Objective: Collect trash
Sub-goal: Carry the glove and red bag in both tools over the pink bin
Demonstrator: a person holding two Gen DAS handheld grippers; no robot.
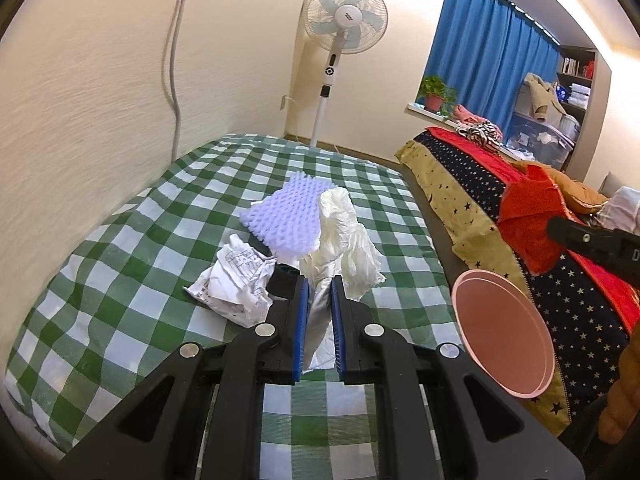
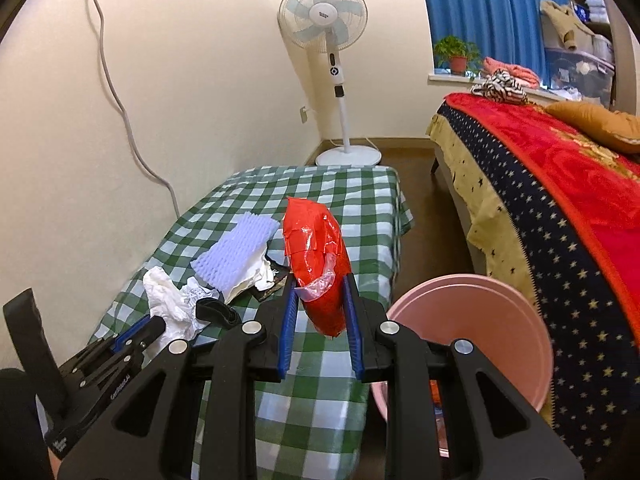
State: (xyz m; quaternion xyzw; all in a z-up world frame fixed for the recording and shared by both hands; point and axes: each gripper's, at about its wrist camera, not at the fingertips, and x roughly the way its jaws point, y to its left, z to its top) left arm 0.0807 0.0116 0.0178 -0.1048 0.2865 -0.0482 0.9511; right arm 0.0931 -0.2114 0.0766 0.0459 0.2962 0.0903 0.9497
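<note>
The right tool (image 2: 322, 312) grips a crinkled red plastic wrapper (image 2: 316, 256), long axis upright, with the round pink plastic bin (image 2: 480, 320) just to its right and lower. The left tool (image 1: 320, 300), jaws narrow, pinches a crumpled white plastic bag (image 1: 344, 232) above the green-checked tabletop (image 1: 120, 260), where dimpled lilac foam (image 1: 284, 216) and crumpled printed paper (image 1: 232, 280) remain

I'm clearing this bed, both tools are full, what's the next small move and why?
Probably carry the right tool rightward over the pink bin and let go: it is clamped on the red wrapper, and the bin stands open just beside it.
</note>
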